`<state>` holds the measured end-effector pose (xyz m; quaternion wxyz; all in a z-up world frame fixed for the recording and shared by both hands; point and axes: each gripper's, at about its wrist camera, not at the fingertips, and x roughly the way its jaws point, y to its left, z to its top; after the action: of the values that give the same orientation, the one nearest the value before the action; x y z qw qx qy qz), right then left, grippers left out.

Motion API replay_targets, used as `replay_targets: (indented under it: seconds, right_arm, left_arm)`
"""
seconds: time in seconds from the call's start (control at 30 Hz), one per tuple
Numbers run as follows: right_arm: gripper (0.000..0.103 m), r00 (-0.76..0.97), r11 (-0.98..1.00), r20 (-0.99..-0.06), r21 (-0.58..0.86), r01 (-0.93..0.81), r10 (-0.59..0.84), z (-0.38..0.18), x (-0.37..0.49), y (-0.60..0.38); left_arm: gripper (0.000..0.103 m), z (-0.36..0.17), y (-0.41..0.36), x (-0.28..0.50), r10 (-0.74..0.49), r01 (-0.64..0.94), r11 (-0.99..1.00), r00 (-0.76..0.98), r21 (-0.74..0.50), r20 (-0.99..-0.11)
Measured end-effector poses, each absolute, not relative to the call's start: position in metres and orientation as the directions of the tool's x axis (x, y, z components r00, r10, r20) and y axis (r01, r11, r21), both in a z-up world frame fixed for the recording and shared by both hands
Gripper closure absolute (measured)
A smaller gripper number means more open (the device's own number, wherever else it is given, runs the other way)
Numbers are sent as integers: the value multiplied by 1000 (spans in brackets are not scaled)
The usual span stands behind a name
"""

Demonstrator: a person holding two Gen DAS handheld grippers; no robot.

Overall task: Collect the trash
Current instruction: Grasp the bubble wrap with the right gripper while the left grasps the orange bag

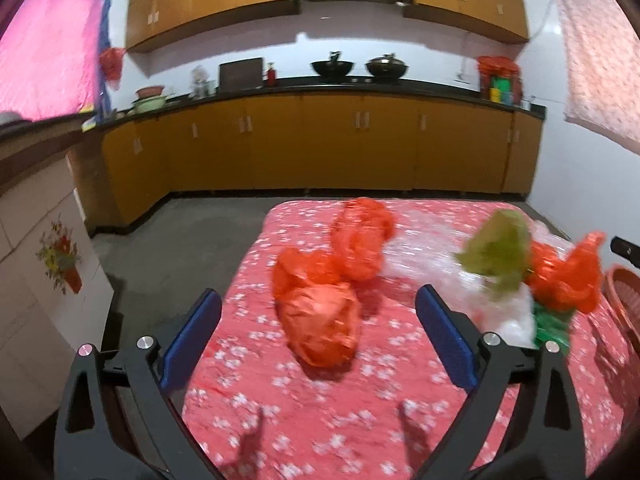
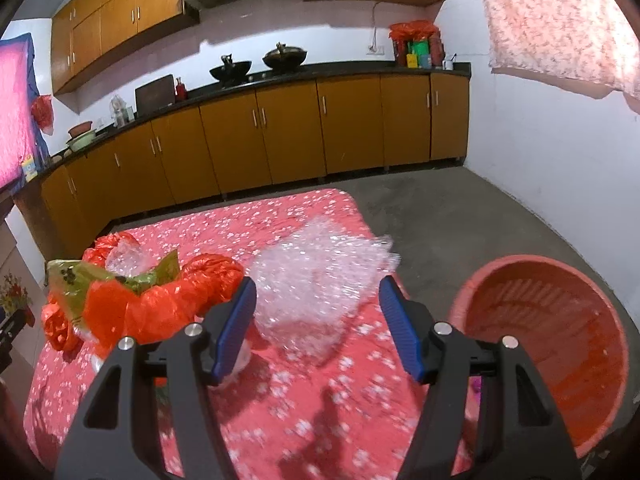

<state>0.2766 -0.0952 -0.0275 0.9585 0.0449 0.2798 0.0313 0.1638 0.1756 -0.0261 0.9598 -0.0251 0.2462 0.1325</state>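
Blue-padded tongs fill the near edge of both views. Left gripper (image 1: 318, 320) is spread wide, released, hovering over the pink flowered tablecloth (image 1: 328, 412) with a crumpled red bag (image 1: 320, 320) lying between its fingers, not touched. Just beyond it, farther off, sits a second red bag (image 1: 362, 240). To the right lies clear bubble wrap (image 1: 432, 264), then a green bag (image 1: 498, 252) blurred, and another red bag (image 1: 568, 276) near the right edge of the table.

Right gripper (image 2: 318, 320) is likewise splayed, nothing grasped, and the bubble wrap (image 2: 320, 280) sits between and just beyond its pads. Left of it is a heap: red bags (image 2: 160, 304), a green wrapper (image 2: 80, 280) and a clear crumpled piece (image 2: 124, 258) on top. Any print on the wrapper is too blurred to read.

Off the table's right side stands a red slatted basket (image 2: 552, 336); its inside looks bare apart from a small purple scrap (image 2: 476, 386) at the near rim, too small to identify.

Far across the concrete floor run brown cabinets (image 2: 280, 136), with two dark woks (image 2: 256, 66) on the counter.
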Motion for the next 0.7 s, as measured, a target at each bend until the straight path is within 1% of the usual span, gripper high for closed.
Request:
replay_targets:
  seconds: [0.23, 0.3, 0.37, 0.4, 0.47, 0.5, 0.53, 0.57, 0.7]
  right_arm:
    - [40, 817, 997, -571, 56, -57, 79, -40, 309, -76]
    - [42, 804, 997, -589, 49, -60, 77, -46, 315, -73]
    - [54, 785, 997, -615, 41, -65, 76, -54, 322, -72]
    - [57, 779, 997, -623, 41, -67, 78, -57, 323, -73]
    - [72, 766, 997, -638, 44, -67, 79, -61, 325, -74]
    - [76, 763, 997, -642, 46, -67, 81, -63, 324, -74]
    - [85, 760, 996, -644, 49, -68, 83, -64, 325, -74]
    - [89, 759, 996, -646, 49, -68, 84, -65, 325, -73]
    - [92, 761, 996, -642, 53, -70, 88, -66, 322, -74]
  left_arm:
    - [5, -39, 192, 182, 236, -278, 960, 832, -10, -502]
    - [5, -42, 190, 186, 236, -275, 962, 828, -2, -509]
    - [5, -46, 188, 189, 238, -270, 963, 823, 13, -516]
    - [5, -48, 187, 191, 242, -270, 962, 818, 21, -522]
    - [5, -53, 184, 195, 256, -279, 959, 801, 41, -541]
    - [5, -54, 185, 197, 258, -283, 958, 795, 41, -549]
    - [5, -56, 187, 199, 259, -291, 956, 786, 34, -561]
    - [5, -57, 189, 199, 257, -296, 955, 782, 24, -568]
    - [5, -61, 200, 202, 244, -313, 949, 767, -15, -594]
